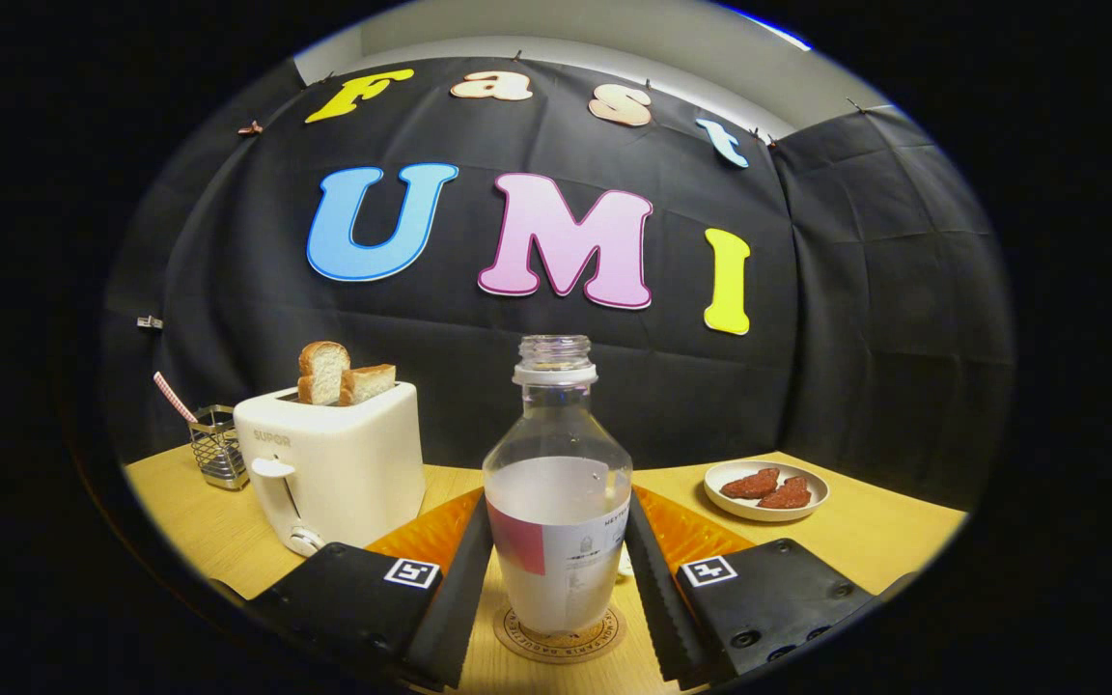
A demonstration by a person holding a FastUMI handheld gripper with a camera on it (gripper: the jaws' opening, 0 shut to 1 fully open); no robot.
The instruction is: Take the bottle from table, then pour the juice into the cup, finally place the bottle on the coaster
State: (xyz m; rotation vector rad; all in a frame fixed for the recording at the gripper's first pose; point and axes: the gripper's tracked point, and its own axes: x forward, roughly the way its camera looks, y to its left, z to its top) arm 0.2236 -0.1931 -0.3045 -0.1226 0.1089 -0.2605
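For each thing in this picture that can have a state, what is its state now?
bottle: upright, uncapped, partly full, standing on the coaster, between the fingers.
coaster: flat on the table, under the bottle.
gripper: jaws close on both sides of the bottle; contact cannot be told.
toaster: two bread slices standing up out of the slots.
plate: holds two reddish pieces.
wire holder: holds one striped stick.

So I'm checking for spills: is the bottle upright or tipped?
Upright. The bottle stands uncapped on the coaster, its liquid line level, between the gripper fingers, which flank its sides.
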